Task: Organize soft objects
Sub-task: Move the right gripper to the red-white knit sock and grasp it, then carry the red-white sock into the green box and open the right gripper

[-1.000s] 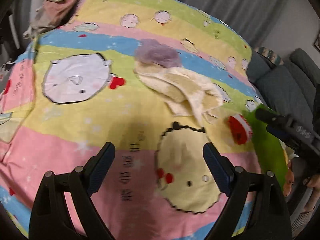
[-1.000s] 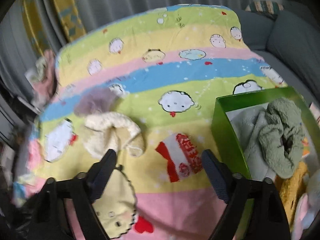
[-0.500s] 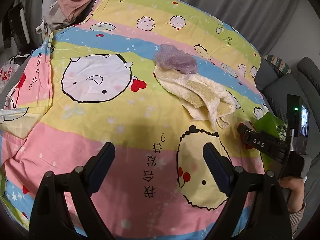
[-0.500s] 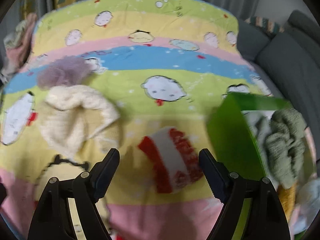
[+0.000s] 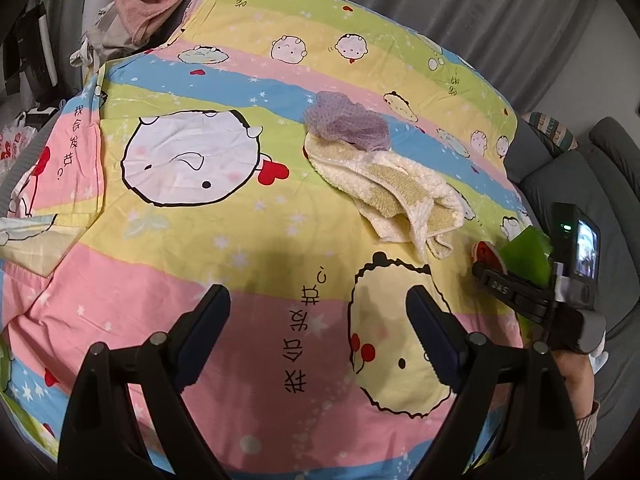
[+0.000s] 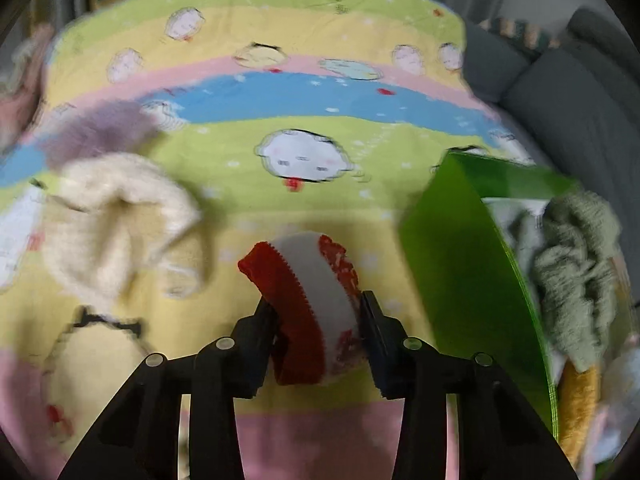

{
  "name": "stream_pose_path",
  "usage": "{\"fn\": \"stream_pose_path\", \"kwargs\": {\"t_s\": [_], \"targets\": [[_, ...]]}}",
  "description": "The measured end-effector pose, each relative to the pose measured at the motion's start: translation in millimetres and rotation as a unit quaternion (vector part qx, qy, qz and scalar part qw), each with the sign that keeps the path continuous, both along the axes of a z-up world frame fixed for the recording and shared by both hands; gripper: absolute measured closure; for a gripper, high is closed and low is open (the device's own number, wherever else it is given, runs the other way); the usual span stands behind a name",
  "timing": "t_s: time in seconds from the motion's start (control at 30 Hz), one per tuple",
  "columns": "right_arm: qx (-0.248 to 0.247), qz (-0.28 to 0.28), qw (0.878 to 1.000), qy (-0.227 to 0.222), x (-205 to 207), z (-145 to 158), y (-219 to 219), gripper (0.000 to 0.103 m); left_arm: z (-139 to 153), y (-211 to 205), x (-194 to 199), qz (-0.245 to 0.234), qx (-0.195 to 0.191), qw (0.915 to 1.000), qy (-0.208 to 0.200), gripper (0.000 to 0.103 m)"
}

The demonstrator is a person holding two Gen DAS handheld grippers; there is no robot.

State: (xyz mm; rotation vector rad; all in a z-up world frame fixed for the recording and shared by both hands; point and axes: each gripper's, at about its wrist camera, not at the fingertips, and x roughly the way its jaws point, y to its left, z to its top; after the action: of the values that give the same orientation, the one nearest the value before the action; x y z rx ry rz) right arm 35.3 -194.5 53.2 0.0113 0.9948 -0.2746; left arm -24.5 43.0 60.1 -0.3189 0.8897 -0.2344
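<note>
— What has your right claw (image 6: 318, 322) got?

— A red-and-white sock (image 6: 310, 312). My two fingers press it from both sides and it bulges up between them, above the yellow stripe of the bedspread (image 6: 280, 92).

— And the green box (image 6: 460, 248)?

— Just to the right of the sock, standing on the bed. A grey-green knit (image 6: 576, 264) and a mustard piece (image 6: 578, 400) are piled inside it, with something pale under them that is too blurred for me to name.

— Your left claw (image 5: 318, 330)?

— Spread wide with nothing in it, above the pink stripe, near the printed yellow face.

— What else lies on the bed?

— A cream towel (image 5: 394, 186), crumpled, and a lilac fuzzy piece (image 5: 348, 124) touching its far edge. Both are to the left of the sock and apart from it. From the left camera I see only a red sliver of the sock beside the box's corner, behind my right tool.

— Beyond the bed?

— Grey curtains (image 5: 500, 12), a grey sofa (image 5: 600, 184) on the right, and a heap of clothes (image 5: 148, 4) at the far left corner.
</note>
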Motion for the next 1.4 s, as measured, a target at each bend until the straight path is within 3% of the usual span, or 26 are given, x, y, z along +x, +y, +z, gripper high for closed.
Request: {"fn": "stream_pose_path", "kwargs": {"t_s": [0.1,0.2,0.33,0.4,0.53,0.57,0.7,0.83,0.9,0.97,1.03,1.13,1.2,1.33,1.4], "targets": [[0.072,0.037,0.997,-0.003,-8.7,4.1,6.4,0.061,1.5,1.0,-0.1,0.002,-0.007,1.0000,-0.002,0.014],[0.138,0.102,0.985,0.005,-19.9,8.4,29.9,0.061,1.4,2.3,0.8,0.005,-0.009,0.9999,0.001,0.014],[0.185,0.154,0.970,0.027,-26.0,6.5,54.7,0.060,0.6,4.2,2.0,0.007,-0.012,0.9999,0.003,0.014],[0.195,0.165,0.966,0.036,-24.2,4.5,59.0,0.053,-0.7,4.4,3.0,0.009,-0.013,0.9999,0.006,0.014],[0.192,0.160,0.968,0.021,-25.7,11.7,56.0,0.030,-5.8,1.3,6.3,0.003,-0.018,0.9997,0.018,0.014],[0.202,0.156,0.967,0.013,-27.0,14.4,52.1,0.029,-7.0,0.1,7.1,-0.002,-0.022,0.9995,0.021,0.014],[0.252,0.140,0.957,-0.008,-24.8,18.8,35.9,0.029,-12.3,-4.0,10.0,-0.016,-0.040,0.9985,0.035,0.014],[0.299,0.151,0.942,0.010,-19.4,10.7,35.8,0.029,-19.9,-18.0,11.3,-0.039,-0.046,0.9968,0.052,0.015],[0.321,0.158,0.934,0.017,-16.0,6.5,37.8,0.034,-23.5,-28.6,12.1,-0.062,-0.054,0.9948,0.060,0.015],[0.323,0.156,0.933,0.026,-12.0,0.8,40.7,0.040,-26.8,-37.4,13.3,-0.079,-0.055,0.9931,0.067,0.016],[0.322,0.154,0.934,0.038,-8.2,-5.7,43.5,0.042,-29.5,-46.1,13.4,-0.085,-0.045,0.9933,0.064,0.023],[0.314,0.155,0.935,0.054,-5.8,-16.1,49.1,0.046,-29.1,-55.0,12.9,-0.094,-0.030,0.9943,0.041,0.042],[0.314,0.161,0.934,0.056,-5.7,-18.0,51.4,0.052,-29.4,-57.7,13.1,-0.099,-0.038,0.9938,0.031,0.062],[0.326,0.145,0.933,0.037,-9.1,-6.4,38.5,0.058,-27.7,-69.0,18.6,-0.148,-0.067,0.9862,0.033,0.065],[0.320,0.145,0.936,0.002,-16.4,12.5,29.9,0.058,-20.3,-75.0,21.9,-0.164,-0.065,0.9841,0.025,0.065]]}}
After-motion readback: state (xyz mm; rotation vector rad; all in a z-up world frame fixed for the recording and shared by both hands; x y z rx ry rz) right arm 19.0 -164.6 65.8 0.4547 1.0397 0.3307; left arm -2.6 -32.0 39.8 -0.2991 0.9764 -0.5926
